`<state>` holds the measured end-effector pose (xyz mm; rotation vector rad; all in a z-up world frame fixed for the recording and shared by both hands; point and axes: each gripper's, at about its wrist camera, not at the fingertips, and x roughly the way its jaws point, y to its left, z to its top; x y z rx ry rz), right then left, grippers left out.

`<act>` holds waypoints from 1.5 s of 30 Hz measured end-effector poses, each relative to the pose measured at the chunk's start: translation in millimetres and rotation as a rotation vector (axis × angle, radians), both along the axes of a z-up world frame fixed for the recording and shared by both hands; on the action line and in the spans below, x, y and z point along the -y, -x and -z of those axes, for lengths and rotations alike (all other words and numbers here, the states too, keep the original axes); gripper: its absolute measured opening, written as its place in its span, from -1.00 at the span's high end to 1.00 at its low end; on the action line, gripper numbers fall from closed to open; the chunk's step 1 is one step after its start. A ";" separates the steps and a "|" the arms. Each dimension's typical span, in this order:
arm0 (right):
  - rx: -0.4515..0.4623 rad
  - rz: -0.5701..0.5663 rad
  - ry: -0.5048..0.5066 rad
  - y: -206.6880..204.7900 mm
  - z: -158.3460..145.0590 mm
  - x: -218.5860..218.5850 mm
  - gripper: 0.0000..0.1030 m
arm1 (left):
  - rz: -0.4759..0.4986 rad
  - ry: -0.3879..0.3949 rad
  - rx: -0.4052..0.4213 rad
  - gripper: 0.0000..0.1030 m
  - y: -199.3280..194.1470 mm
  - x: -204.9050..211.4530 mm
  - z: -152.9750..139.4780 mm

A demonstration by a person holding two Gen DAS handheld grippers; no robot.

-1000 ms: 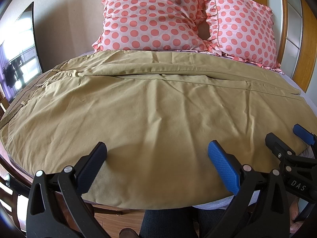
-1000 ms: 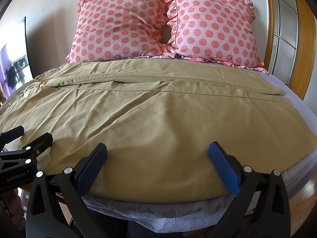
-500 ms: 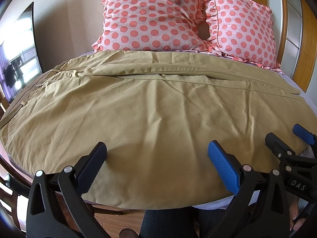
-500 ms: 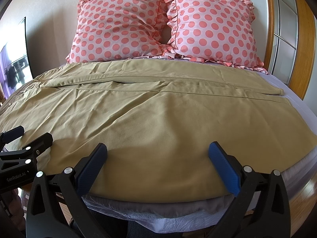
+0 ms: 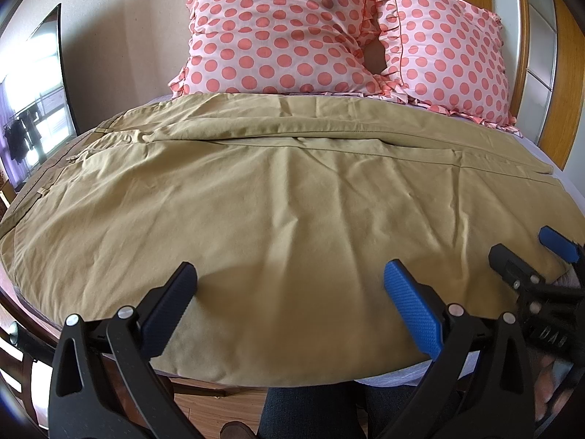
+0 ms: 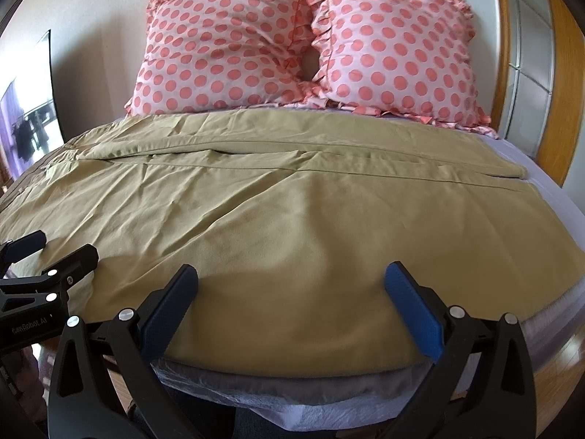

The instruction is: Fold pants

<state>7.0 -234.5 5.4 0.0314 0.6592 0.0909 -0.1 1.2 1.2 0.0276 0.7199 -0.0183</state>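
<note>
The khaki pants (image 5: 292,197) lie spread flat across the bed (image 6: 548,168), waistband to the left and leg hems to the right, one leg lying beyond the other toward the far side. Their near edge runs along the near side of the mattress. The left gripper (image 5: 289,300) hovers just over that near edge, its fingers wide apart and holding nothing. The right gripper (image 6: 290,300) hangs over the same edge further right, also spread apart and empty. Each gripper shows at the side of the other's view, close beside it. Two pink polka-dot pillows (image 6: 307,47) lean against the far wall, just beyond the pants. A wooden frame (image 5: 559,84) stands at the far right.
</note>
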 end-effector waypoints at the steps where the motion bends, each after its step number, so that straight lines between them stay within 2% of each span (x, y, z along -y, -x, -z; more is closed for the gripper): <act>1: 0.000 0.007 -0.010 -1.3 -3.5 4.1 -0.97 | -0.004 0.007 -0.007 -0.97 -1.0 -2.4 -1.6; 3: 0.033 0.045 -0.070 -17.4 -32.6 28.6 -0.97 | -0.013 0.038 0.009 -0.96 -3.0 -13.2 -10.5; 6: 0.080 0.166 -0.099 -48.0 -78.3 76.2 -0.97 | -0.041 0.067 0.064 -0.97 -8.8 -22.0 -31.0; 9: 0.032 0.313 -0.109 -109.1 -105.4 127.2 -0.97 | -0.045 0.080 0.093 -0.97 -16.0 -25.4 -40.4; 10: -0.005 0.366 -0.120 -139.4 -108.4 145.7 -0.88 | -0.040 0.082 0.101 -0.97 -16.6 -24.9 -42.2; 11: -0.043 0.409 -0.132 -166.1 -107.4 161.7 -0.75 | -0.028 0.087 0.110 -0.97 -18.9 -23.9 -44.1; 13: -0.142 0.498 -0.188 -215.6 -94.6 192.1 -0.32 | 0.001 0.103 0.121 -0.97 -19.8 -23.5 -43.7; 15: -0.238 0.578 -0.269 -263.2 -75.7 219.9 -0.15 | 0.028 0.113 0.129 -0.97 -20.0 -23.3 -42.5; 18: -0.333 0.684 -0.316 -306.6 -50.2 246.7 -0.10 | 0.061 0.124 0.146 -0.97 -23.3 -22.5 -42.6; 22: -0.389 0.798 -0.293 -346.9 -27.9 257.5 -0.11 | 0.085 0.122 0.158 -0.97 -28.4 -20.4 -42.4; 24: -0.381 0.834 -0.227 -356.7 -25.1 254.6 -0.11 | 0.099 0.118 0.160 -0.97 -31.6 -18.1 -41.1; 26: -0.389 0.842 -0.130 -364.3 -18.7 250.5 0.07 | 0.108 0.113 0.153 -0.97 -34.0 -15.6 -38.3; 28: -0.350 0.805 -0.093 -362.5 -14.3 245.9 0.51 | 0.111 0.116 0.141 -0.97 -36.9 -14.3 -35.6; 31: -0.290 0.773 -0.122 -347.3 -7.8 246.9 0.83 | 0.102 0.133 0.134 -0.97 -37.7 -17.2 -33.8; 32: -0.277 0.765 -0.163 -338.0 -6.4 251.2 0.87 | 0.097 0.138 0.134 -0.97 -37.0 -18.9 -34.0; 34: -0.222 0.740 -0.326 -316.9 -8.3 261.9 0.91 | 0.077 0.148 0.139 -0.97 -33.6 -25.4 -35.6; 36: -0.109 0.674 -0.449 -281.7 -21.4 264.8 0.91 | 0.055 0.154 0.149 -0.97 -29.8 -32.2 -37.7; 40: 0.056 0.550 -0.620 -185.9 -47.3 258.0 0.91 | 0.018 0.193 0.177 -0.97 -22.4 -52.0 -44.4; 41: 0.082 0.527 -0.660 -149.4 -46.2 256.1 0.91 | 0.018 0.201 0.180 -0.97 -22.1 -55.0 -46.4; 43: 0.090 0.521 -0.694 -106.4 -39.9 257.4 0.91 | 0.021 0.228 0.199 -0.97 -21.7 -62.5 -52.5; 45: 0.039 0.538 -0.731 -64.9 -20.5 251.5 0.91 | 0.043 0.280 0.230 -0.97 -23.6 -71.0 -61.4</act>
